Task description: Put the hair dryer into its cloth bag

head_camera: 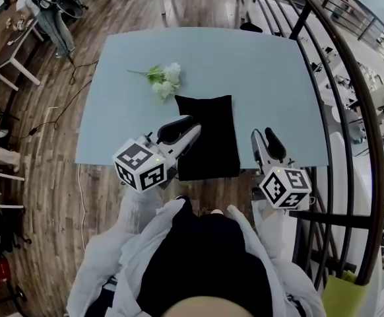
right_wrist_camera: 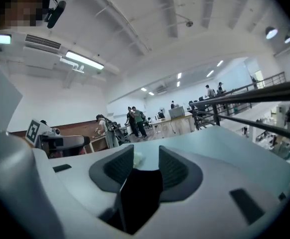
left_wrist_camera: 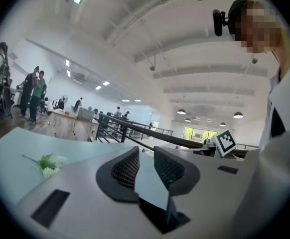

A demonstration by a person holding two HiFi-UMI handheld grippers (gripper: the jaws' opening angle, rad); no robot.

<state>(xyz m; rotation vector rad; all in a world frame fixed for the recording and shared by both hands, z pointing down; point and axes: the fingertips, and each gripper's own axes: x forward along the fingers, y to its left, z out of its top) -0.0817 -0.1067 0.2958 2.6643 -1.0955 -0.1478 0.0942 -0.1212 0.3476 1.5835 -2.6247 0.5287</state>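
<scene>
Table [head_camera: 264, 71] in the head view bears the black cloth bag [head_camera: 207, 136], lying flat near a flower sprig [head_camera: 164, 79]; no hair dryer shows, so it may already be inside. Left gripper view: my left gripper [left_wrist_camera: 146, 153] gapes, empty. Right gripper view: my right gripper [right_wrist_camera: 146, 154] likewise, holding nothing.

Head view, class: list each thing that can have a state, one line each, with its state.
Cloth bag: lying flat on the table.
Flower sprig: lying on its side, near the bag's far corner.
Left gripper: fingers apart, nothing between them.
Right gripper: fingers apart, nothing between them.
</scene>
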